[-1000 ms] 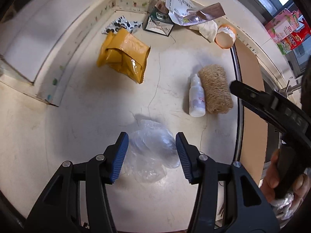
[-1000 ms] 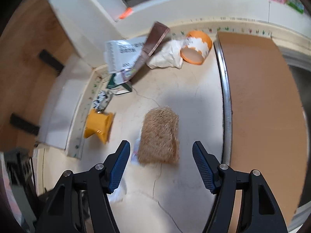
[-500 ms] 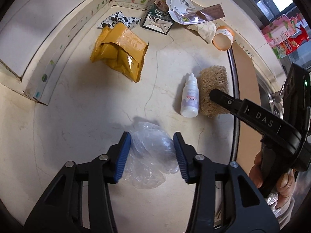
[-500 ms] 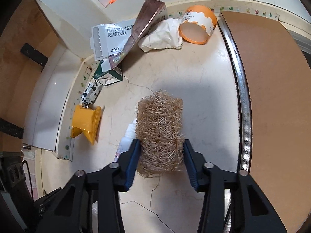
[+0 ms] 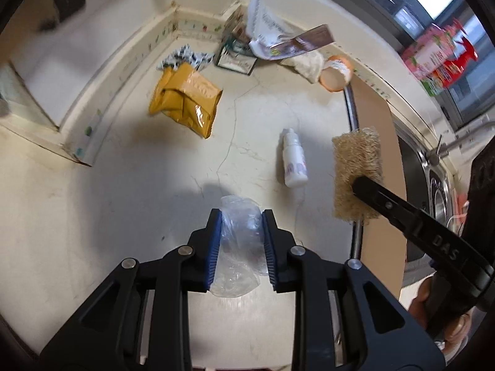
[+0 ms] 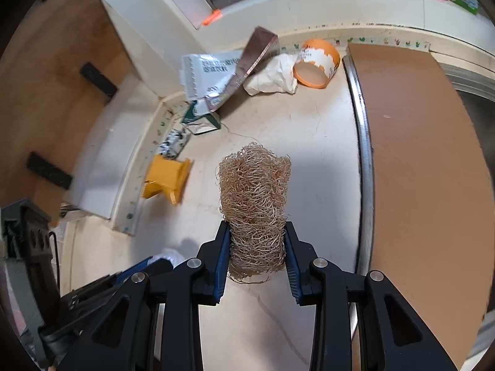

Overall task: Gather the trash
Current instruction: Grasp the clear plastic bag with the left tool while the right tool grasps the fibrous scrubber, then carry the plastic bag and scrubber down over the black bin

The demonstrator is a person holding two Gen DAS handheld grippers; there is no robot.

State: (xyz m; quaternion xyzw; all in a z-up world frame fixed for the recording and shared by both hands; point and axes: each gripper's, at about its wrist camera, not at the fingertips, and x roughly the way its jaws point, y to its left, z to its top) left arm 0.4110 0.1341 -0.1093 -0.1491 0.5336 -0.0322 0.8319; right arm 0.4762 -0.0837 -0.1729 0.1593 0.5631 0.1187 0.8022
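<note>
My left gripper (image 5: 241, 216) is shut on a crumpled clear plastic bag (image 5: 239, 241) and holds it above the pale countertop (image 5: 123, 210). My right gripper (image 6: 256, 232) is shut on a tan loofah scrubber (image 6: 255, 204), lifted off the counter; the loofah also shows in the left wrist view (image 5: 355, 170). Left on the counter are a white dropper bottle (image 5: 294, 162), a yellow packet (image 5: 185, 102), an orange tape roll (image 6: 315, 61), crumpled white paper (image 6: 272, 75) and a pile of wrappers and cartons (image 6: 216, 77).
A brown board (image 6: 427, 170) covers the counter on the right behind a metal strip (image 6: 365, 154). A steel sink (image 5: 433, 185) lies beyond it. A raised white ledge (image 5: 92, 77) runs along the left and back. Pink and red packages (image 5: 439, 52) stand at the window.
Both grippers closed on their items and lifted them: the left on the plastic bag, the right on the loofah, which moved right, away from the dropper bottle.
</note>
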